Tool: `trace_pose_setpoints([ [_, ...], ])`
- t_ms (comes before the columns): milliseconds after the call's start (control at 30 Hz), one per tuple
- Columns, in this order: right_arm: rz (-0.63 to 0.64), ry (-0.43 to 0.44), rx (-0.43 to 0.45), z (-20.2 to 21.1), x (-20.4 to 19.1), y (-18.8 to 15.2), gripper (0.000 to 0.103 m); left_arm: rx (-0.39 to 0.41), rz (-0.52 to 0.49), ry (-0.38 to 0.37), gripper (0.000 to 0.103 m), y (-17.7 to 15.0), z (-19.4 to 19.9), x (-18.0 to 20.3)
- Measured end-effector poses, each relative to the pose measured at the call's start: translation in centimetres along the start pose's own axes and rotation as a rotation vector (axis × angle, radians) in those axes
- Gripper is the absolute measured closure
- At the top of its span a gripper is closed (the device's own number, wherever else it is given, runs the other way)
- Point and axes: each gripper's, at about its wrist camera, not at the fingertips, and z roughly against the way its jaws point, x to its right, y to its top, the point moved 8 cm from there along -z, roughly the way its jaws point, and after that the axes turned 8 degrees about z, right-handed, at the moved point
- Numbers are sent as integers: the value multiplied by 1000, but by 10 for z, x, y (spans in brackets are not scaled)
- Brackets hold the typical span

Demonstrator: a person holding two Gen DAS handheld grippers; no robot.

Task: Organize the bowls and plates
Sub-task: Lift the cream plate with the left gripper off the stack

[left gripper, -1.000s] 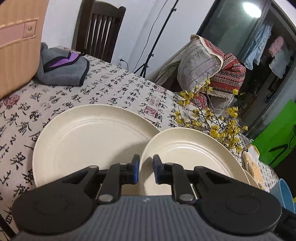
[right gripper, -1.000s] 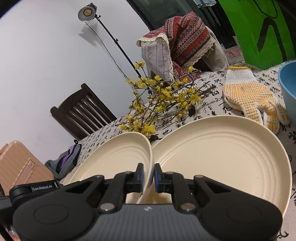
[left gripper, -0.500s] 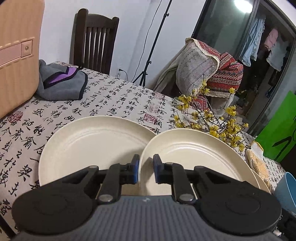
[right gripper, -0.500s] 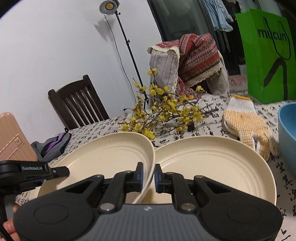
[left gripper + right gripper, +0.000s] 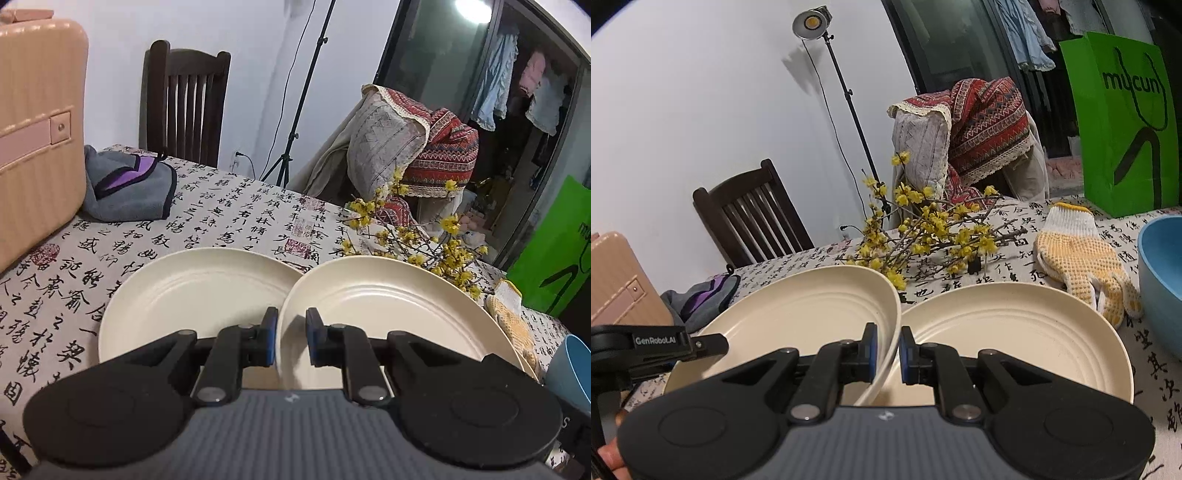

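Okay, left gripper has its blue-padded fingers closed on the near left rim of a cream round ridged plate; the rim runs between the pads. Right gripper is pinched on the opposite rim of what looks like the same cream plate. In the right wrist view the black tip of the left gripper shows at that plate's far left edge. So the plate is held from both sides, tilted, with its right rim overlapping above a second cream plate.

That second plate lies flat on the white tablecloth with black calligraphy. A third cream plate lies flat on the cloth to the left of the held one, and their rims overlap in the left wrist view.

A blue bowl stands at the right edge of the table, just beside the second plate. A white and yellow dotted work glove lies between the bowl and a bunch of yellow-flowered branches lying behind the plates.

A folded grey and purple cloth lies at the far left, next to a peach hard-shell suitcase. A dark wooden chair stands behind the table. A green paper bag stands at the far right.
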Motion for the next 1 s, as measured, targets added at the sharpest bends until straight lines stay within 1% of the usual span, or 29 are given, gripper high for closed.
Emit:
trace_pose_setpoints([
  [400,0,3,24,28,-10,1,91,19,-22,-10,87,-1,31,-2],
  [1000,3,-3,49,73,-21,-6,91,44,-35,-26,87,-11,77,-3],
])
